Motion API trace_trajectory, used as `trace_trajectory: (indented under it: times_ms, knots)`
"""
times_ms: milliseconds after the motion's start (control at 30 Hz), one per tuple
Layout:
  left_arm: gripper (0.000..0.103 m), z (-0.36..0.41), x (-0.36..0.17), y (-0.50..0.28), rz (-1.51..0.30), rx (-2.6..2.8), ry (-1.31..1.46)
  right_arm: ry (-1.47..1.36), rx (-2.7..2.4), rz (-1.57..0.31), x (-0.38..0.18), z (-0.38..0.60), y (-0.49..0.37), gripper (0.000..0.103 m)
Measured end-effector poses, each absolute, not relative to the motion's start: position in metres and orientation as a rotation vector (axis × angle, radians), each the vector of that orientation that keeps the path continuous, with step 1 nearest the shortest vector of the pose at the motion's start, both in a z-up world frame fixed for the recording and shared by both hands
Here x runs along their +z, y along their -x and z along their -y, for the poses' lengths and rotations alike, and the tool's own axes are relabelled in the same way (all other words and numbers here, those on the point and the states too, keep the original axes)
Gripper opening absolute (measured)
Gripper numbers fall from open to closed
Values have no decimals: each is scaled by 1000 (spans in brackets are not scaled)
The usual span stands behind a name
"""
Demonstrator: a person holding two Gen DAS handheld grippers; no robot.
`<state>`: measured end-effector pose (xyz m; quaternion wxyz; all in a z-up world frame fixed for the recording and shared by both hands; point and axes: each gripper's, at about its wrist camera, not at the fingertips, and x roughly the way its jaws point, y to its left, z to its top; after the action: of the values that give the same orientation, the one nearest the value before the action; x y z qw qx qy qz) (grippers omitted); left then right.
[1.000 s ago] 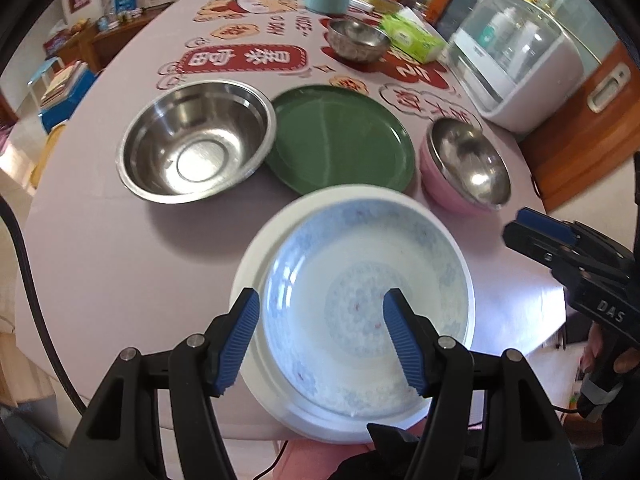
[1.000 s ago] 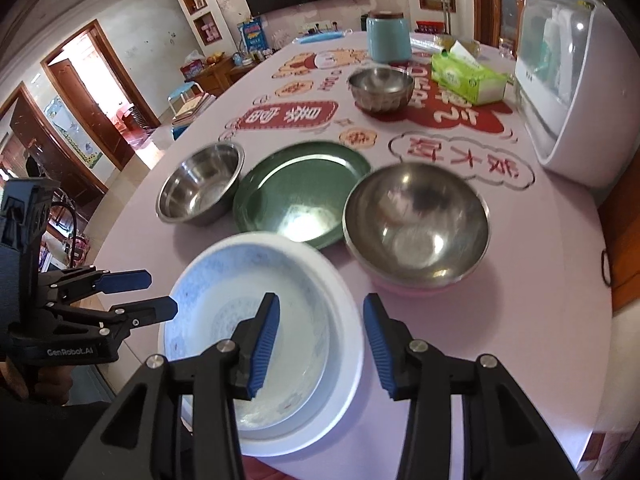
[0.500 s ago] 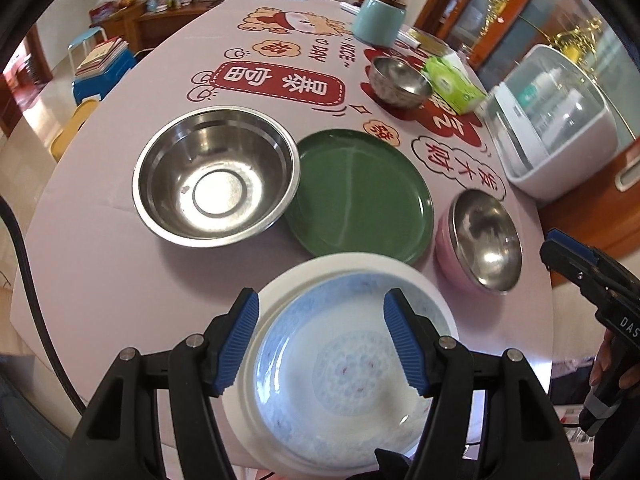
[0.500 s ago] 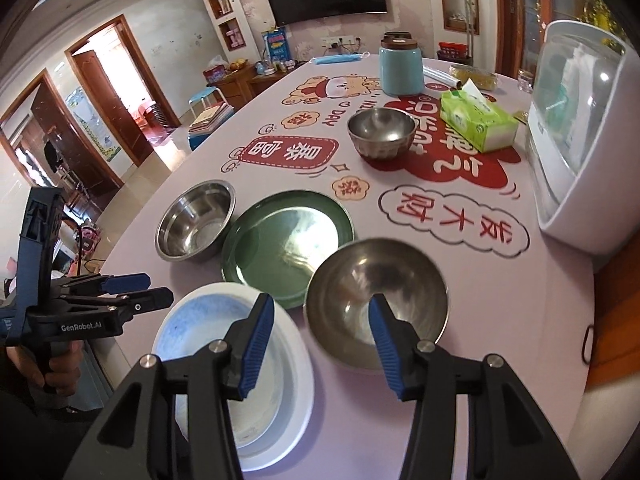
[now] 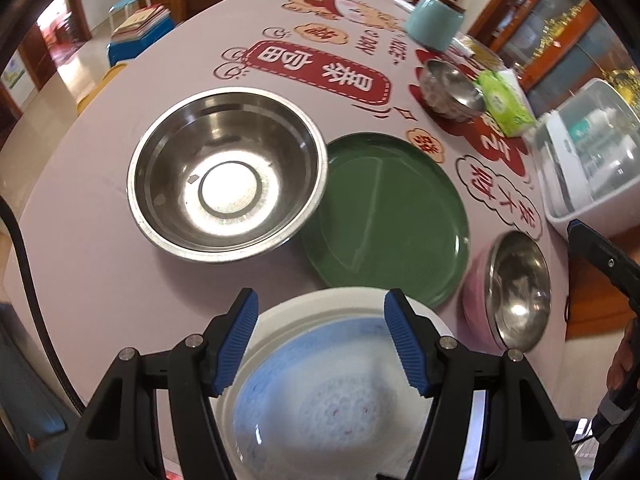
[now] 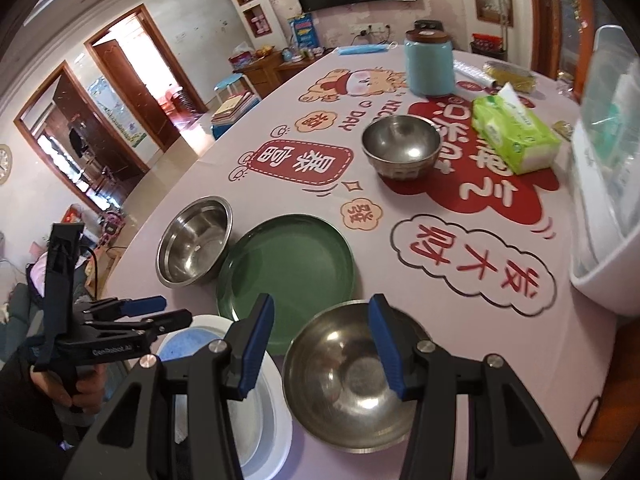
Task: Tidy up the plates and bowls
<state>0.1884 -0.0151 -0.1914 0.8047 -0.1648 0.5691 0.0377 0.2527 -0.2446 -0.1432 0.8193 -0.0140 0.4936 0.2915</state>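
Observation:
A blue-patterned bowl [image 5: 332, 400] sits inside a white plate [image 5: 320, 304] at the table's near edge. My left gripper [image 5: 320, 340] is open and empty above them. Beyond lie a large steel bowl [image 5: 226, 172], a green plate [image 5: 386, 216] and a pink bowl with a steel liner [image 5: 516, 292]. My right gripper [image 6: 322, 346] is open and empty, over the near rim of the pink steel-lined bowl [image 6: 348, 380]. The green plate [image 6: 286, 268], the large steel bowl [image 6: 194, 240] and a small steel bowl [image 6: 400, 150] lie further off.
A teal canister [image 6: 428, 64], a green tissue pack [image 6: 514, 134] and a white plastic container [image 6: 608, 200] stand at the far and right side of the table [image 6: 460, 320]. The table's near edge is close under both grippers.
Both grippers have drawn back and risen from the stacked white plate and patterned bowl. The right gripper has shifted right, over the pink steel-lined bowl. Both stayed open.

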Motion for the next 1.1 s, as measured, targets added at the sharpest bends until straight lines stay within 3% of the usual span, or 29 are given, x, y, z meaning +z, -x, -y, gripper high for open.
trace_trajectory:
  times_ms: [933,1100]
  knots:
    - [64,10,-246,-226,-1255,220,531,-36,667,-1428,-242,212,-345,49]
    - [59,7,-253,-226,-1266,221,570,-45,678,-1449,-248,209,-349,33]
